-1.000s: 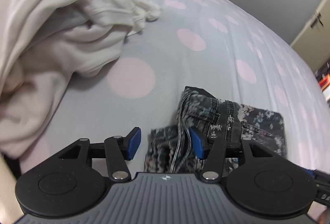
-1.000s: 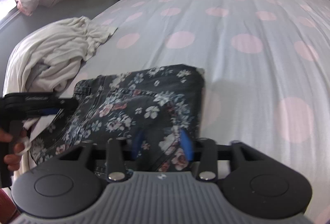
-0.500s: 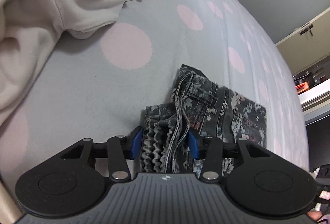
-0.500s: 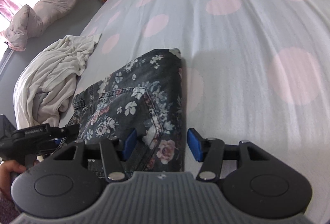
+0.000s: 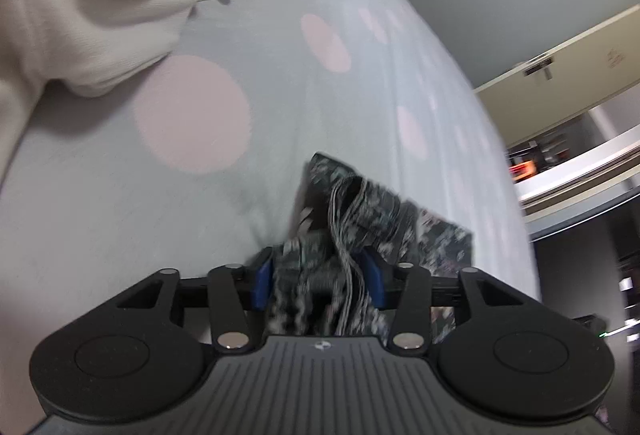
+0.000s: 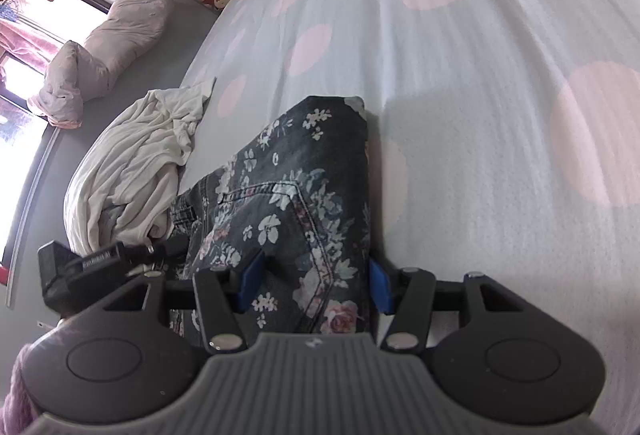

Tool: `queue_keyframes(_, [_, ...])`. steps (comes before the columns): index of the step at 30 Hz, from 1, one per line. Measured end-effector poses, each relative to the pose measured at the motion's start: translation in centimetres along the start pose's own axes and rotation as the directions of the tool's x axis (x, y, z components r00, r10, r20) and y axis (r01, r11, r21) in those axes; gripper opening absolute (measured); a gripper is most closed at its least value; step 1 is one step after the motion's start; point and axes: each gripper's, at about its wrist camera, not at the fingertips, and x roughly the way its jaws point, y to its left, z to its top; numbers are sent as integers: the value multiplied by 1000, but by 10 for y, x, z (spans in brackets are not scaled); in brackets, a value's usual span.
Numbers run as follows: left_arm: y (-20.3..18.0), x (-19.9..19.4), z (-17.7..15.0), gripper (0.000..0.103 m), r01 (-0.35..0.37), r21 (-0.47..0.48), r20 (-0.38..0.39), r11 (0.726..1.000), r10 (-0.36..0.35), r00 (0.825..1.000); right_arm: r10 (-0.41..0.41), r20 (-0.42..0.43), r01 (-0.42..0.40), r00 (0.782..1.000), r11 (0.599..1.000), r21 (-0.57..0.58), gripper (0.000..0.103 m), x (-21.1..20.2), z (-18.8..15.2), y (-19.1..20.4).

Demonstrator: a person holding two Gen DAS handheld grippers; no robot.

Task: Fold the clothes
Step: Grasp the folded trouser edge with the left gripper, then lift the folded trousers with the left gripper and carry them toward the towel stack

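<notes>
Floral denim shorts (image 6: 288,203) lay folded compact near bed (image 6: 500,115) edge; we pinched bunched waistband in left gripper (image 5: 320,275), right gripper (image 6: 314,281) spread astride hem. Cream garment heap (image 6: 132,163) beside remained unfolded.

floral denim garment (image 6: 296,191): 1 | white clothes heap (image 6: 132,159): 1 | pillow (image 6: 108,47): 1 | claws: 2

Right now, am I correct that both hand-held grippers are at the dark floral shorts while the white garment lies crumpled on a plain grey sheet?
Not quite: the sheet is pale with pink polka dots, as the right wrist view shows. The rest holds: left hand-held gripper, right hand-held gripper, floral shorts, white garment.
</notes>
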Motion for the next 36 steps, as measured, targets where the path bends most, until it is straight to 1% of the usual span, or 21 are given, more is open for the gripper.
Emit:
queue_keyframes(2, [0, 4, 2, 46, 7, 15, -9, 1000, -7, 1000, 11, 5, -11, 1000, 1000, 16, 58, 2, 1, -3])
queue_keyframes(5, [-6, 6, 0, 44, -9, 44, -5, 999, 9, 1000, 28, 12, -28, 1000, 999, 39, 58, 4, 3, -7])
queue_keyframes(9, [-11, 9, -3, 37, -14, 77, 3, 997, 14, 1000, 50, 23, -52, 998, 996, 71, 59, 7, 6, -12])
queue_keyframes(10, [-12, 9, -4, 35, -14, 82, 5, 997, 13, 1000, 55, 25, -57, 998, 995, 79, 57, 8, 7, -13])
queue_keyframes(11, [-12, 9, -4, 35, -13, 85, 7, 996, 13, 1000, 61, 28, -63, 998, 994, 86, 53, 9, 8, -15])
queue_keyframes(13, [-13, 7, -6, 32, -15, 93, 13, 996, 14, 1000, 72, 34, -75, 997, 992, 104, 36, 10, 9, -18])
queue_keyframes(16, [-17, 4, -9, 29, -24, 100, 29, 995, 21, 999, 100, 54, -108, 994, 978, 177, 20, 6, 7, -26])
queue_keyframes(17, [-20, 2, -11, 29, -35, 110, 38, 993, 31, 999, 104, 62, -113, 993, 978, 177, 18, 3, 7, -24])
queue_keyframes(19, [-28, -1, -14, 26, -60, 139, 58, 988, 53, 997, 102, 81, -112, 992, 983, 142, 13, -2, 7, -13])
queue_keyframes(23, [-41, -16, -21, 24, -85, 161, 107, 983, 68, 992, 95, 108, -101, 990, 993, 56, 12, -16, 9, 12])
queue_keyframes(25, [-48, -24, -23, 23, -94, 163, 134, 982, 72, 988, 104, 121, -110, 987, 993, 47, 12, -25, 8, 21])
queue_keyframes(27, [-60, -31, -26, 22, -111, 187, 161, 976, 81, 984, 121, 138, -126, 983, 991, 32, 12, -35, 8, 28])
queue_keyframes(29, [-75, -36, -30, 21, -117, 214, 184, 970, 77, 980, 118, 160, -120, 980, 993, 5, 11, -47, 8, 36])
queue_keyframes(32, [-99, -41, -35, 20, -111, 253, 208, 961, 58, 977, 121, 209, -116, 970, 993, -37, 11, -76, 11, 45])
queue_keyframes(36, [-142, -41, -46, 19, -76, 313, 218, 947, 6, 976, 113, 280, -95, 953, 992, -77, 11, -128, 14, 47])
